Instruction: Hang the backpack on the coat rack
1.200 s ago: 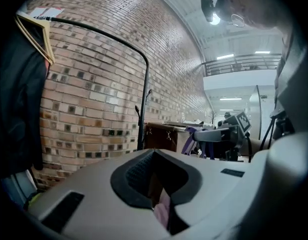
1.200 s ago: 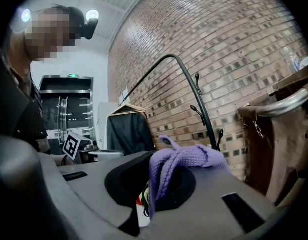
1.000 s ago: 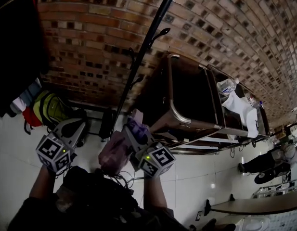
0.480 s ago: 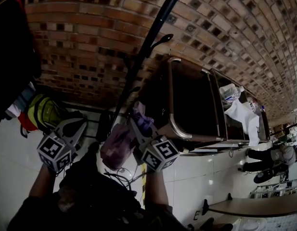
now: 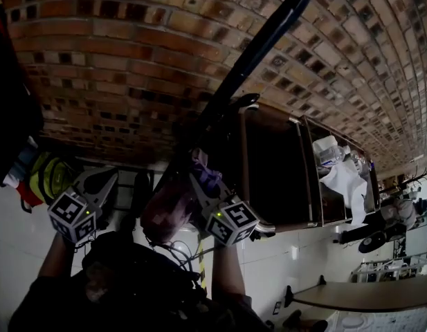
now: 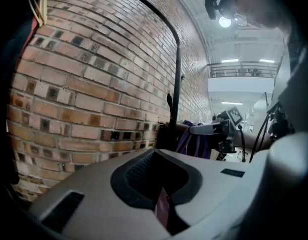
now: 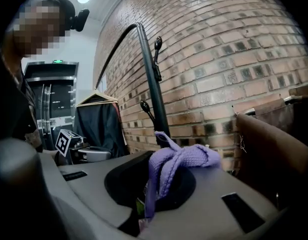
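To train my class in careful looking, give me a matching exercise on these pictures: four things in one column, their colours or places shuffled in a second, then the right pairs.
Things:
1. coat rack pole
2. strap held in the right tongs
3. wall
4. bag low at the head view's left edge

Descriptions:
a. red-brown brick, behind the rack
b. yellow-green
c. black
d. purple, knitted

Pairs: 1-c, 2-d, 3-a, 4-b

My left claw (image 5: 102, 182) and right claw (image 5: 199, 175) have the backpack (image 5: 165, 209) between them, in front of the coat rack (image 5: 257, 54), which stands before the brick wall (image 5: 116, 61). A cabinet (image 5: 279, 164) sits right of the rack, hung clothes (image 5: 46, 178) left.
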Action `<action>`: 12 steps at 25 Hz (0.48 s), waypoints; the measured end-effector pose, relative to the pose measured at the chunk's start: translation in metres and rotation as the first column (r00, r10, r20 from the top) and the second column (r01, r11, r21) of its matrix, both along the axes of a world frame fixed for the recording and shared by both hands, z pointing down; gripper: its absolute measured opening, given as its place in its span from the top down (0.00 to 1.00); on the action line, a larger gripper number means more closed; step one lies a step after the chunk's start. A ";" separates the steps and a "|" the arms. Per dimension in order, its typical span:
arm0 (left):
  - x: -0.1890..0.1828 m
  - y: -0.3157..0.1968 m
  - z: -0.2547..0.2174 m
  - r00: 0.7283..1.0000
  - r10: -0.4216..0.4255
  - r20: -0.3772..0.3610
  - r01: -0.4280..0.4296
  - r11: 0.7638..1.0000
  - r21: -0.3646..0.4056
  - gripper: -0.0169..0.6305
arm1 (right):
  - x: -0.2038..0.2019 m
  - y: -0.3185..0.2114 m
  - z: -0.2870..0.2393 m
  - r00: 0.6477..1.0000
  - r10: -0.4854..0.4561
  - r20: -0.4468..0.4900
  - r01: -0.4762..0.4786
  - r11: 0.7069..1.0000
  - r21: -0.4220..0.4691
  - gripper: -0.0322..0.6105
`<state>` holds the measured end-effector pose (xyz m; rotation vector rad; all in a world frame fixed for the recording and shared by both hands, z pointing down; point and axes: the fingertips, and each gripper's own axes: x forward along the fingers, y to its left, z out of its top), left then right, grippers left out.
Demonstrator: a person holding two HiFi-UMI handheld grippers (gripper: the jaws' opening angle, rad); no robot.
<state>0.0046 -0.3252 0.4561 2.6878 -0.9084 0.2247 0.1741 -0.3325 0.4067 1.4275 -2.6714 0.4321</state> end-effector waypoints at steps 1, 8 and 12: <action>0.001 -0.008 0.000 1.000 0.009 0.004 -0.009 1.000 0.000 0.93 | 0.002 -0.009 0.002 1.000 0.009 -0.007 -0.009 1.000 -0.006 0.94; 0.006 -0.059 0.002 1.000 0.015 -0.002 -0.015 1.000 0.003 0.93 | -0.011 -0.050 0.034 0.990 -0.069 -0.126 0.059 0.995 -0.078 0.94; 0.006 -0.074 0.010 0.999 0.025 0.021 -0.024 0.999 -0.022 0.94 | -0.030 -0.049 0.061 0.969 -0.152 -0.197 0.124 0.981 -0.146 0.94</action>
